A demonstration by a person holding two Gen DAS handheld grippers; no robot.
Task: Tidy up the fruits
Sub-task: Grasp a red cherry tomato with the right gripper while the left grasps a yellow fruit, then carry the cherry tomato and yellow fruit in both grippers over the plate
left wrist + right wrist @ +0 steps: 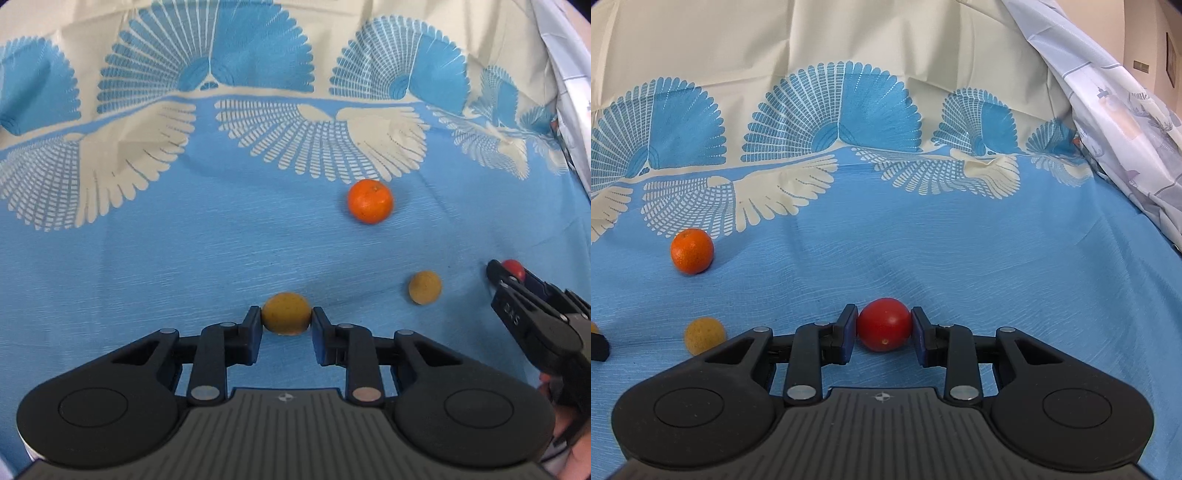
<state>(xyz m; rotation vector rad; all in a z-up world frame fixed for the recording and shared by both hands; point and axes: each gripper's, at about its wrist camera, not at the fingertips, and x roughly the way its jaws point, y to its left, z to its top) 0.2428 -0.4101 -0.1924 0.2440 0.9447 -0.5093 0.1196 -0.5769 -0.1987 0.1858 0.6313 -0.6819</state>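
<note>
Pinching a dull yellow fruit between its two blue pads, the left gripper holds it low over the blue cloth with pale fan patterns; the pads press on both sides of the fruit. Beyond it and to the right an orange rests on the cloth, and nearer, further right, lies a smaller tan fruit, well apart from the orange. At the right edge of the left wrist view the right gripper reaches in, a red fruit showing at its tip. Seen from the right wrist, that gripper is clamped on the red tomato-like fruit, pads touching its left and right flanks just above the cloth. A pale printed sheet hangs crumpled at the far right
</note>
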